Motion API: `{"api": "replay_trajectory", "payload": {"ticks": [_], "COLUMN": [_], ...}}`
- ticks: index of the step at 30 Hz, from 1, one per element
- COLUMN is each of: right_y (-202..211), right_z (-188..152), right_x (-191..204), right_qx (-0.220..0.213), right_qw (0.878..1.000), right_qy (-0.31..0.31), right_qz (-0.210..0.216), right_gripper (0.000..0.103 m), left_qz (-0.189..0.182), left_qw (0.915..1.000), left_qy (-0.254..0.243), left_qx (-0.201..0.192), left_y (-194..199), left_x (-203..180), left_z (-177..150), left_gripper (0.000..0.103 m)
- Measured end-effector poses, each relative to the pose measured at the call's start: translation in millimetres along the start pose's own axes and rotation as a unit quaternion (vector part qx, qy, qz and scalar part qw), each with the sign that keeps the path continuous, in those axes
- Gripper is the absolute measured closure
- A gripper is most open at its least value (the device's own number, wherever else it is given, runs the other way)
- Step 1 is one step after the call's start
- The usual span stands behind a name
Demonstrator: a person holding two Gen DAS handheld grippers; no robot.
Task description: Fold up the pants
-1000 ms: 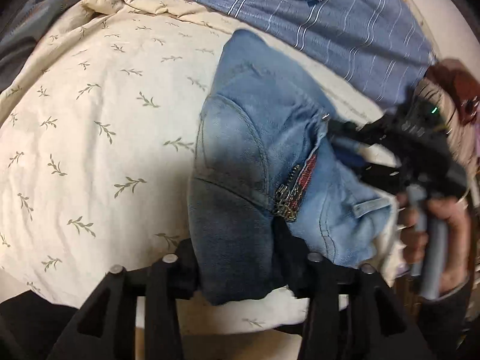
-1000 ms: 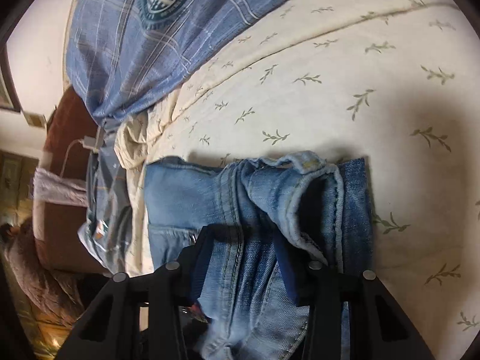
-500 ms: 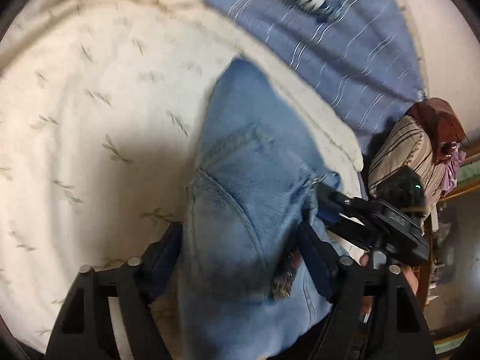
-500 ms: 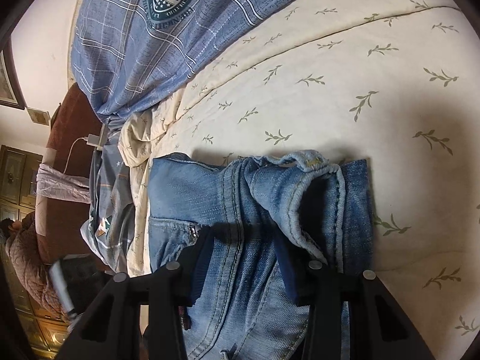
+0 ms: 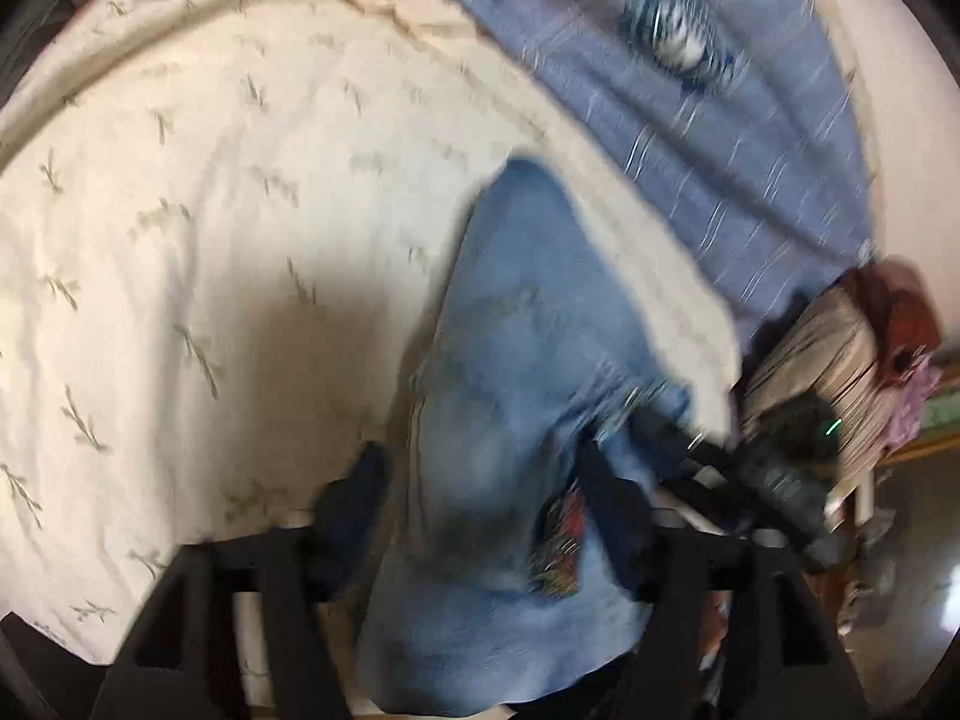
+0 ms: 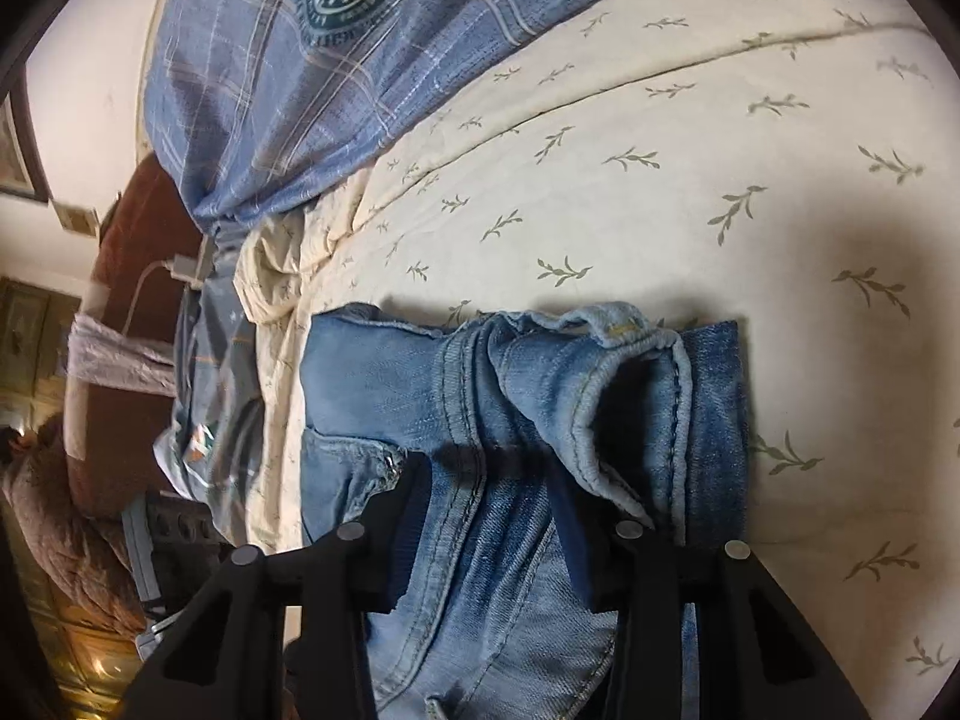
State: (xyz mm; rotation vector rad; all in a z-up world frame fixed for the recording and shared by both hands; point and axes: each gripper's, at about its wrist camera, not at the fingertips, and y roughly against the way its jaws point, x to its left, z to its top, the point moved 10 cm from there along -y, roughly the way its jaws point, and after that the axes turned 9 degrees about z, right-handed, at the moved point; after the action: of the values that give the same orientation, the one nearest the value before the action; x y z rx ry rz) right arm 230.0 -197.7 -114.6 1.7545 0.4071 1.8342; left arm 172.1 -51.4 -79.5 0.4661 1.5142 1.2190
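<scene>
Folded light-blue jeans point(image 5: 510, 396) lie on a cream bedspread with a leaf print point(image 5: 180, 240). My left gripper point(image 5: 480, 498) straddles one end of the folded jeans, its jaws spread wide with denim between them. The view is blurred. My right gripper point(image 6: 486, 486) straddles the other end of the jeans point(image 6: 540, 396), jaws apart, over the waistband and seams. The right gripper also shows in the left wrist view point(image 5: 720, 462), at the jeans' right edge.
A blue plaid pillow with a round crest point(image 6: 336, 30) lies at the head of the bed point(image 6: 660, 150). A bunched sheet point(image 6: 270, 264), a dark wood headboard point(image 6: 138, 222) and a white charger point(image 6: 180, 267) are on the left. Striped fabric point(image 5: 828, 360) is beyond the bed's edge.
My left gripper has opened wide and slid along the jeans, and its view swung quickly. My right gripper stays over the waistband with little movement.
</scene>
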Motion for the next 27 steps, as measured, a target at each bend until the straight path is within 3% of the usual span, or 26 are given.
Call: {"api": "replay_trajectory", "payload": {"ticks": [3,6,7,8,9,11,13,15,18,20,21,23,24,25,26,27], "right_y": [1.0,1.4,1.7,2.0,2.1,2.4,1.6,1.4,17.7,32.8,36.3,28.8,14.7,-0.2,1.2,7.4], "right_z": [-0.3,-0.6,-1.1,-1.2,-1.3,-1.4,-1.1,-1.1,0.5,5.0,8.4,14.9,18.9,17.8,17.6,17.9], "right_x": [-0.2,0.1,-0.3,-0.4,-0.6,-1.3,-0.8,0.7,19.8,43.7,52.2,51.9,32.2,7.2,-5.6,-5.7], "right_qx": [0.000,0.000,-0.002,-0.003,-0.004,-0.005,-0.004,-0.002,-0.019,-0.044,-0.052,-0.051,-0.040,-0.024,-0.041,-0.053], "right_qw": [1.000,1.000,1.000,1.000,1.000,1.000,1.000,1.000,1.000,0.998,0.997,0.997,0.999,0.999,0.998,0.996], "right_qy": [-0.004,-0.005,-0.005,-0.005,-0.007,-0.012,-0.012,-0.014,-0.011,0.022,0.026,0.022,0.014,-0.018,-0.052,-0.062], "right_qz": [0.007,0.011,0.013,0.015,0.018,0.029,0.027,0.020,0.019,0.031,0.043,0.058,0.028,0.011,0.024,0.035], "right_gripper": [0.059,0.059,0.059,0.059,0.059,0.059,0.059,0.059,0.053,0.036,0.033,0.030,0.030,0.040,0.061,0.063], "left_qz": [0.003,-0.002,0.006,0.042,0.075,0.095,0.147,0.169,0.141,0.117,0.110,0.104,0.107,0.109,0.110,0.111], "left_qw": [0.9997,0.9993,0.9988,0.9971,0.9944,0.9927,0.9821,0.9750,0.9779,0.9806,0.9816,0.9821,0.9816,0.9810,0.9795,0.9772], "left_qy": [-0.014,-0.035,-0.047,-0.063,-0.073,-0.073,-0.117,-0.142,-0.151,-0.151,-0.148,-0.145,-0.145,-0.145,-0.150,-0.159], "left_qx": [-0.020,0.008,0.010,0.008,0.013,0.012,-0.013,-0.027,-0.034,-0.044,-0.050,-0.060,-0.064,-0.068,-0.076,-0.087], "left_y": [-3.0,-25.3,-36.1,-38.2,-48.1,-49.2,-46.7,-43.1,-18.1,-4.0,1.1,8.6,7.2,8.9,16.0,21.6], "left_x": [-10.7,-23.2,-27.8,-14.2,-9.3,-3.7,-13.0,-20.5,-8.7,-7.9,-8.7,-8.0,-11.2,-12.4,-11.5,-12.0], "left_z": [25.9,34.1,35.6,40.6,40.4,38.8,37.0,33.2,28.8,23.2,23.3,18.5,17.8,17.1,14.0,12.4], "left_gripper": [0.020,0.021,0.035,0.053,0.062,0.063,0.061,0.058,0.050,0.045,0.041,0.040,0.040,0.040,0.040,0.039]}}
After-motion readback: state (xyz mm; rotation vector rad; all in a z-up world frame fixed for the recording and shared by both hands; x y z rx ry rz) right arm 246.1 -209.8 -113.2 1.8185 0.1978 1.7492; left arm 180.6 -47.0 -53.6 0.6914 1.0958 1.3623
